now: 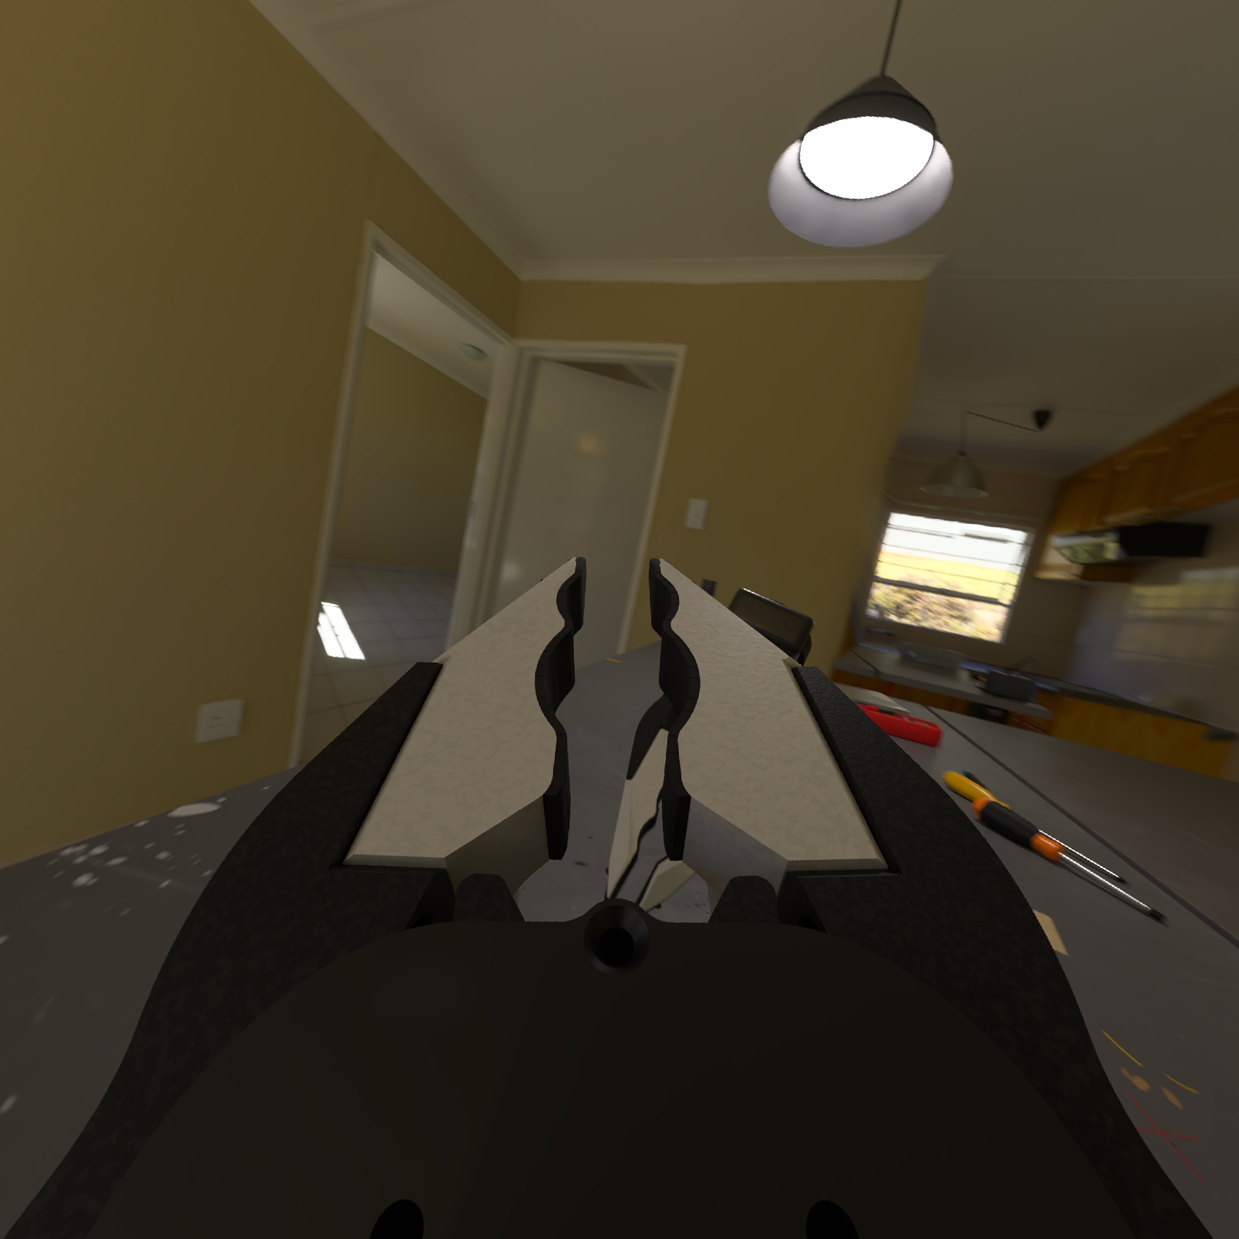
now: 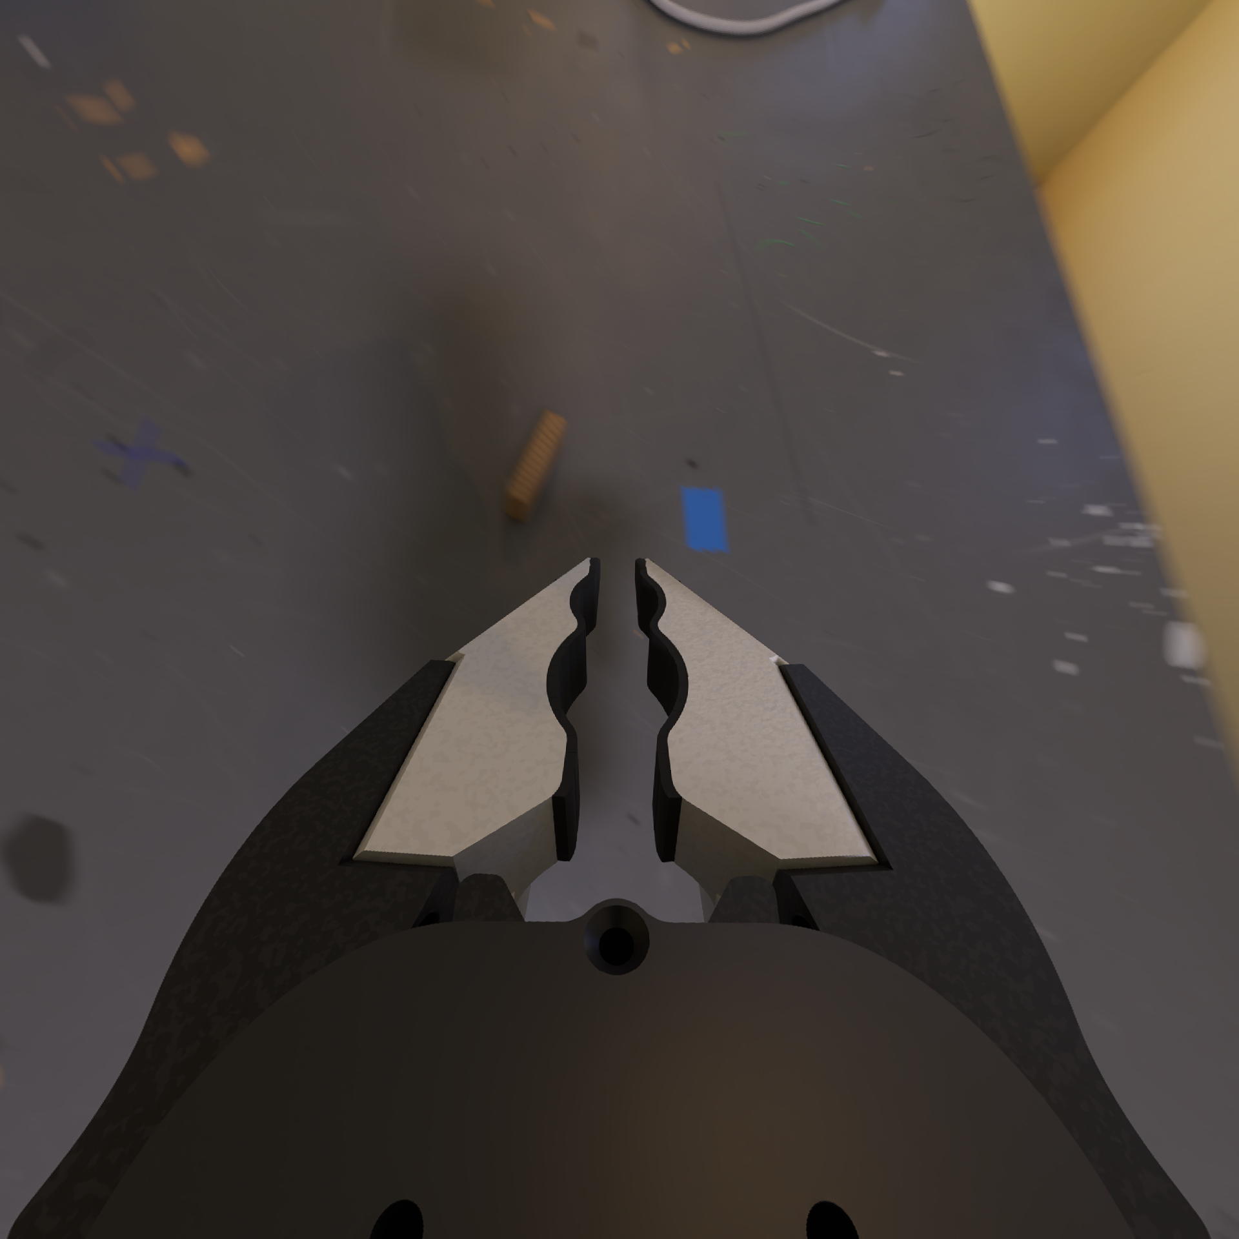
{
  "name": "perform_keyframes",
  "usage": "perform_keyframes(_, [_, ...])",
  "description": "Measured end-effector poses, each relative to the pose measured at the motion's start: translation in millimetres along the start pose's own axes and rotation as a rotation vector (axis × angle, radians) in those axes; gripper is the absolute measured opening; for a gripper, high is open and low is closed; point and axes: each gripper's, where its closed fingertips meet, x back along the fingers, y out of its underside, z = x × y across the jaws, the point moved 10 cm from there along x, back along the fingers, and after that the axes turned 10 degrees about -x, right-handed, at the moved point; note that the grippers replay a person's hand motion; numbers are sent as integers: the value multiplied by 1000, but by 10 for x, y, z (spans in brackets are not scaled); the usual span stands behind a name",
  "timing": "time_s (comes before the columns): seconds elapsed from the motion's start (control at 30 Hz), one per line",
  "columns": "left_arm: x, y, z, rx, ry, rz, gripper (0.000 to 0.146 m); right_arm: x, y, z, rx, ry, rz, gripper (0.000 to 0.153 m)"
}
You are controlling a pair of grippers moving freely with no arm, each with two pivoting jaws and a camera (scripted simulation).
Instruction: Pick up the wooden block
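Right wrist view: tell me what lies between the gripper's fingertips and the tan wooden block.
Only bare grey tabletop separates the right gripper from the tan wooden block; the blue tape patch sits off to the side.

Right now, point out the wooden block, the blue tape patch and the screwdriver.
wooden block [image 2: 534,467]: right wrist view, middle of its top face.
blue tape patch [image 2: 704,519]: right wrist view, centre of the patch.
screwdriver [image 1: 1006,819]: left wrist view, on its black handle.

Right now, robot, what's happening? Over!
Both grippers, left gripper and right gripper, open, empty. Wooden block lying on table, ahead-left of right gripper. Path clear.
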Motion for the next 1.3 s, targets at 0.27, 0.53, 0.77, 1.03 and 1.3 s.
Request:
perform_keyframes(0.27, [528,97,420,-124,-202,30,19,-540,-134,-570,-234,-67,-50,5])
perform_keyframes(0.53, [757,315,571,-353,-396,85,18,-662,66,-678,-299,142,-47,10])
perform_keyframes(0.77, [748,500,621,-500,-445,83,19,-804,8,-549,-370,145,-69,17])
perform_keyframes(1.03, [783,506,666,-580,-492,72,18,-919,-97,-499,-379,156,-107,20])
perform_keyframes(1.3, [752,546,645,-567,-461,54,19,-847,-137,-420,-329,135,-60,9])
